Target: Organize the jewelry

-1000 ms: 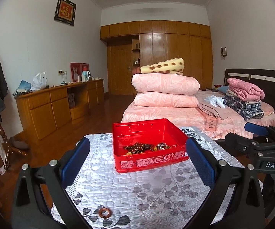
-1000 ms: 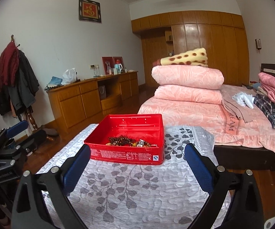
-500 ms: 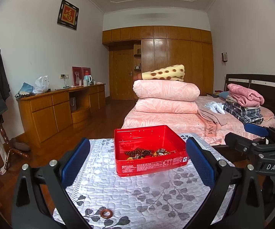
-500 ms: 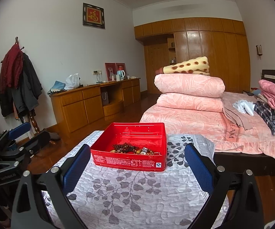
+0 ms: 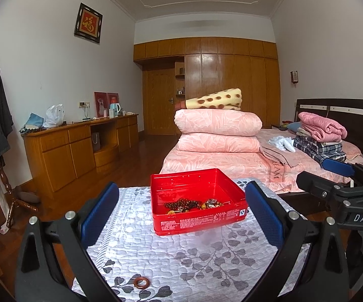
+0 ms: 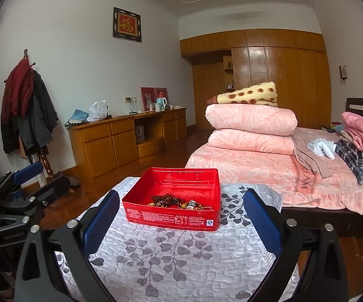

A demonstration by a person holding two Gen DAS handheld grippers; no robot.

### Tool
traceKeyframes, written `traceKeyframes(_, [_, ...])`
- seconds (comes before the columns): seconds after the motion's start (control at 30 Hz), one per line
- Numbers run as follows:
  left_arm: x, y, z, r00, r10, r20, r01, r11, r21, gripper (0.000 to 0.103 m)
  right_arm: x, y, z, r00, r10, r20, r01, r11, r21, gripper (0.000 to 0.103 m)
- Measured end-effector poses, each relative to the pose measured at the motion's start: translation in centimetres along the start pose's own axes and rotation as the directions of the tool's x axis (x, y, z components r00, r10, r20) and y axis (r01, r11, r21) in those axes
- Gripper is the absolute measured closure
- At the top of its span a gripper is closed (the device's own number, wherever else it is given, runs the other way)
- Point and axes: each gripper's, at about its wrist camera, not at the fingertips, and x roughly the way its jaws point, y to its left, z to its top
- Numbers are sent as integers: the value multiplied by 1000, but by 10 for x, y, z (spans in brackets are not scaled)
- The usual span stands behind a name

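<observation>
A red tin box [image 5: 197, 216] [image 6: 171, 217] stands on a small table under a grey leaf-patterned cloth [image 5: 181, 259] [image 6: 171, 259]. Inside lie dark brown beads [image 5: 181, 204] [image 6: 166, 198] and mixed jewelry pieces [image 5: 211, 203] [image 6: 194, 205]. A small reddish-brown ring [image 5: 141, 282] lies on the cloth near the front edge, below my left gripper [image 5: 181, 216]. That gripper is open and empty, held back from the box. My right gripper [image 6: 181, 219] is open and empty too, facing the box from the right. Each gripper shows at the edge of the other's view.
A bed [image 5: 231, 166] with stacked pink quilts [image 5: 218, 133] lies close behind the table. A wooden sideboard [image 5: 80, 146] runs along the left wall, with a coat rack [image 6: 30, 115] nearer. Dark wooden floor [image 5: 131, 166] surrounds the table.
Both grippers have risen and pulled back a little from the box, tilting up so more of the room shows. Both stay open; nothing on the table moved.
</observation>
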Motion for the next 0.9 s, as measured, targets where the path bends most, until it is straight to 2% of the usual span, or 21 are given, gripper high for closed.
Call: traceKeyframes(0.9, [-4, -1, 3, 1000, 1, 7, -1, 1000, -2, 6, -2, 3, 1, 1000, 3, 3, -3, 1000, -9, 6])
